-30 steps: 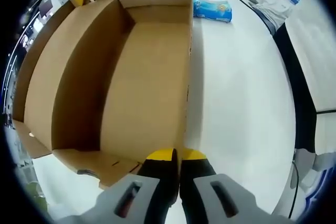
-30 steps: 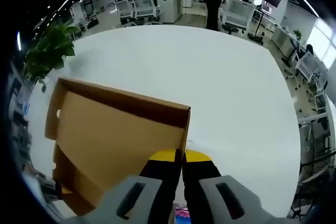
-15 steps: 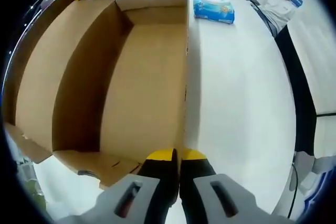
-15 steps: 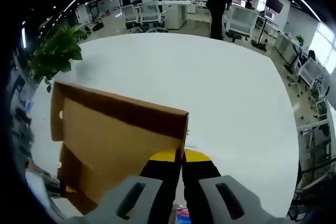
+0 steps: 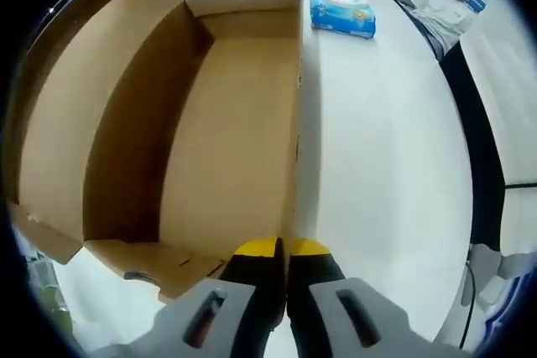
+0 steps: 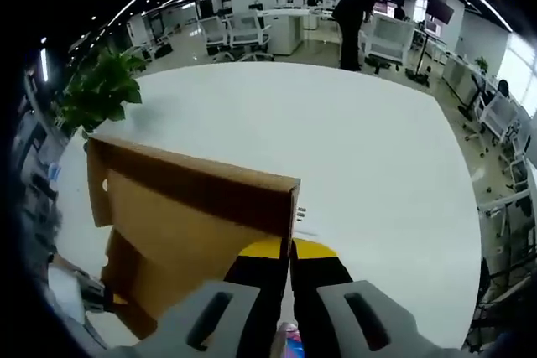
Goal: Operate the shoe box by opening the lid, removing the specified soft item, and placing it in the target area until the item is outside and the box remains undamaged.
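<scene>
While each hand-held gripper (image 5: 281, 247) (image 6: 291, 249) pinches its wall, the brown cardboard shoe box (image 5: 210, 123) lies open, bare inside

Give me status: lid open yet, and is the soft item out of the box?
Done: the shoe box is open, its cardboard interior bare. In hand: the left hand-held gripper is shut on the box wall edge; the right hand-held gripper is shut on the raised lid. Left: a blue soft pack lies on the white table outside; whether it is the specified item is unclear.
</scene>
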Demonstrator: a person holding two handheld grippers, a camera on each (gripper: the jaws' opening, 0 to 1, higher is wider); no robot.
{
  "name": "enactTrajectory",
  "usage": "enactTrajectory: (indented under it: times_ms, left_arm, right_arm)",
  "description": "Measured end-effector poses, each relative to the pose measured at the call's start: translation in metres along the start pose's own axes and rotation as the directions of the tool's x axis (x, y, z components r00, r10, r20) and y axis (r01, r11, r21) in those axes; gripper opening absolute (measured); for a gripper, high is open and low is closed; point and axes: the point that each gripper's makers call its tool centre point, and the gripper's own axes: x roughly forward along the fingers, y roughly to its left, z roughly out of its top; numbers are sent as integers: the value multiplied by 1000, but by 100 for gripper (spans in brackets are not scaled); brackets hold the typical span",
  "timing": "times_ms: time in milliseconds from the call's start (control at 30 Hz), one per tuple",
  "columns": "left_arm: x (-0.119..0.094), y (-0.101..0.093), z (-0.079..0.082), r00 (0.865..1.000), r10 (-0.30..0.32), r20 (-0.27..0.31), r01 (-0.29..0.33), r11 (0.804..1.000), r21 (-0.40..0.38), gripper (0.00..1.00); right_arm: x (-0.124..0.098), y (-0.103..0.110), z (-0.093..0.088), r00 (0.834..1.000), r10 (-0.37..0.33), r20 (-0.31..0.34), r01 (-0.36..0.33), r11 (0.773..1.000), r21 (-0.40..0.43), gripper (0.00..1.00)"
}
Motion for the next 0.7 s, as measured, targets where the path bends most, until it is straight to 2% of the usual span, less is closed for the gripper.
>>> enactTrajectory:
  times_ms: [67,300,367,700]
  left_arm:
    - [0,-1,0,1000,-1,-1,1,1000,-1,0]
    - [0,0,0,1000,2,0,-2,1000,-2,0]
    - [0,1,0,1000,2,0,-2,1000,-3,0]
    - [1,2,1,1000,1,-2,-1,1000,-3,0]
  right_arm:
    - [-2,2,-1,1000,-3,9,3,1000,-15,0]
    - [-5,2,-1,999,-10,34,8,999,44,0]
    - [-5,3,0,999,-13,41,13,1000,9,0]
    - [-3,-2,5,997,-13,71,10,999,43,0]
